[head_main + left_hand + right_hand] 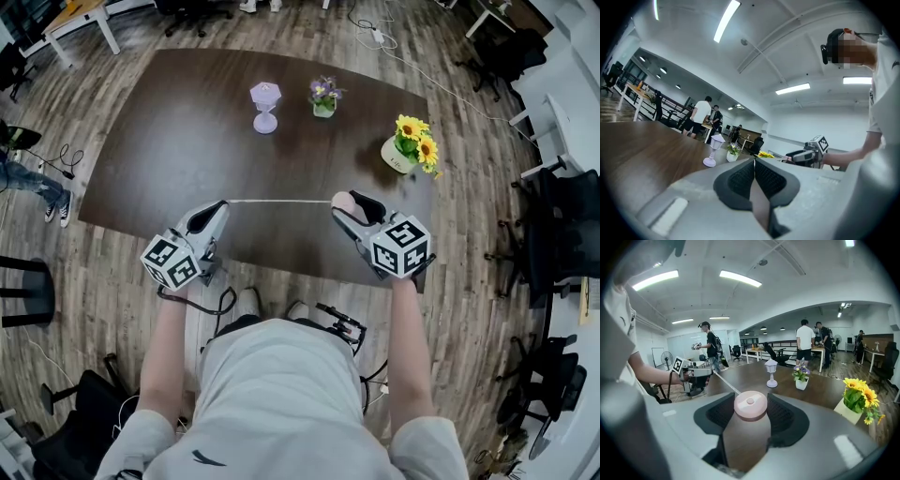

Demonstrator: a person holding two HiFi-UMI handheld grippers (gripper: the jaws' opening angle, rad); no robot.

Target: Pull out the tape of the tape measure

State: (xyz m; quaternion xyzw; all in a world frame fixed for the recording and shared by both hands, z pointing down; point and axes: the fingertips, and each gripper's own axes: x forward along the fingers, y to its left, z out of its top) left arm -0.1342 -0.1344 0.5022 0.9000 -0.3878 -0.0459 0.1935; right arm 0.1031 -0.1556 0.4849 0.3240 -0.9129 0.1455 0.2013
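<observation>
Above the dark brown table [141, 141], my right gripper [349, 208] clamps one round pink tape measure [750, 405]. My left gripper [221, 206] pinches its single white tape [281, 201].

Dark table [169, 169], lilac lantern [265, 106], purple flower pot [324, 97], potted sunflowers [413, 143], wooden floor [94, 281]

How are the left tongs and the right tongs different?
The left tongs are squeezed shut; the right tongs stand wide. The left tongs pinch the thin tape; the right tongs grip the round pink tape measure. Both are gripping something.
</observation>
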